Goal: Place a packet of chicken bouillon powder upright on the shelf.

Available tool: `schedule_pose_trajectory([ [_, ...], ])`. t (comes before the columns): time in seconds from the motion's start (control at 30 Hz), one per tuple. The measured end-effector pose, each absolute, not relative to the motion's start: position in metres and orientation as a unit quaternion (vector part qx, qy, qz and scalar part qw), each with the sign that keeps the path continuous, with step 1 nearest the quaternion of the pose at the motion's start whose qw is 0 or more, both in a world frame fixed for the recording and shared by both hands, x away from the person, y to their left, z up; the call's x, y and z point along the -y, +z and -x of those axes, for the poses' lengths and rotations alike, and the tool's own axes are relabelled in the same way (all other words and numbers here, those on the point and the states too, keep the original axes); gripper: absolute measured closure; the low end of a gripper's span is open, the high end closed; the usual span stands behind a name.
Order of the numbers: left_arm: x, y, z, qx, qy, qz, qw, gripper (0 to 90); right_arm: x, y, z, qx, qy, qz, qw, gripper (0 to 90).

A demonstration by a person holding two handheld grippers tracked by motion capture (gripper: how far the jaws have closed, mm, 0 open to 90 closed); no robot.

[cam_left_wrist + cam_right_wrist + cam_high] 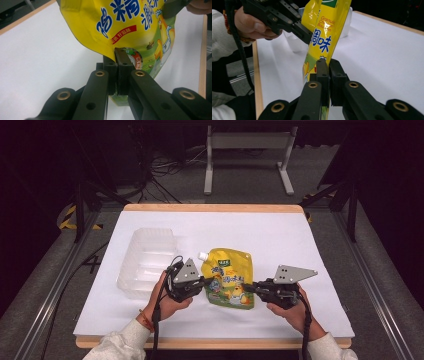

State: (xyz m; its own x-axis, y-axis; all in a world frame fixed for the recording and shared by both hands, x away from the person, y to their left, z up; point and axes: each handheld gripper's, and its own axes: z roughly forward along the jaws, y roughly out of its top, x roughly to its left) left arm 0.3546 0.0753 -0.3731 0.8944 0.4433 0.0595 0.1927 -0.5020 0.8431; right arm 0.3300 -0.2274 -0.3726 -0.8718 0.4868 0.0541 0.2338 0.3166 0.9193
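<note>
A yellow spouted pouch (229,277) with blue lettering and a white cap is held near the middle of the white table. My left gripper (206,282) is shut on the pouch's left edge. My right gripper (251,287) is shut on its right edge. In the left gripper view the jaws pinch the pouch (120,27) at its lower edge, my left gripper (117,62) closed tight. The right gripper view shows the pouch (324,30) standing edge-on between the jaws of my right gripper (327,66), with the left gripper's fingers (300,30) clamped on its far side.
A clear plastic tray (145,262) sits on the white table cover (295,240) left of the pouch, close behind the left hand. The table's wooden edge (210,343) runs along the front. A metal stand (247,155) and cables lie on the floor beyond.
</note>
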Motion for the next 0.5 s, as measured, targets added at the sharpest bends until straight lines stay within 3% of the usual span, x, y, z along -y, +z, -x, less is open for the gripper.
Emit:
schedule_pose_trajectory([
  [0.5, -0.094, -0.363, -0.362, -0.206, 0.154, -0.843, 0.471, 88.2, 0.2, -0.365, -0.332, -0.8, 0.543, -0.213, 0.14, 89.1],
])
